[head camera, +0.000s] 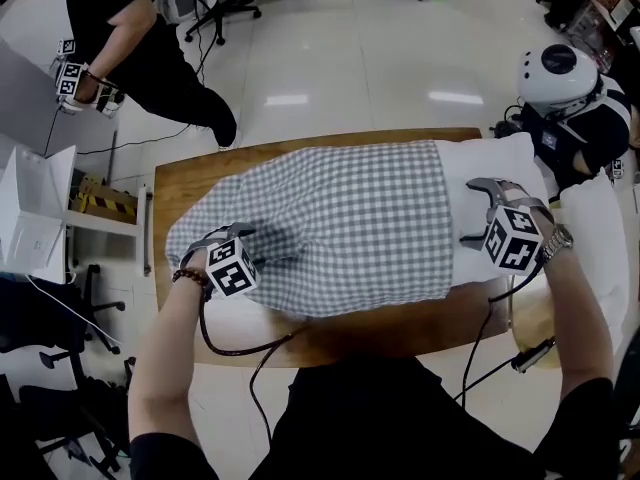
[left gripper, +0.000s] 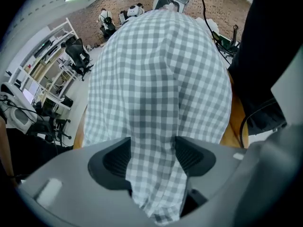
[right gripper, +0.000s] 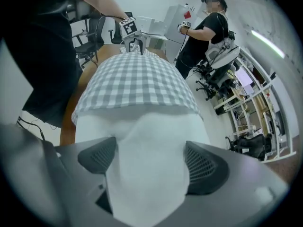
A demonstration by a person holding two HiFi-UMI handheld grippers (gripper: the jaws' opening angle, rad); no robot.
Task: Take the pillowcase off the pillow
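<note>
A grey-and-white checked pillowcase [head camera: 340,218] covers most of a white pillow [head camera: 478,163] that lies across the wooden table [head camera: 400,333]; the pillow's bare end sticks out on the right. My left gripper [head camera: 222,236] points down at the case's left end. In the left gripper view a ridge of checked cloth [left gripper: 154,126] runs between the jaws of the left gripper [left gripper: 152,155], which stand wide. My right gripper [head camera: 478,211] is over the bare end. The right gripper [right gripper: 150,160] is spread wide, with white pillow [right gripper: 149,141] filling the gap.
A second white cushion [head camera: 600,238] lies at the table's right edge. A white helmet-like device [head camera: 555,73] sits behind the table on the right. A person in black [head camera: 140,38] with marker cubes stands far left on the floor. Cables [head camera: 250,353] hang over the near edge.
</note>
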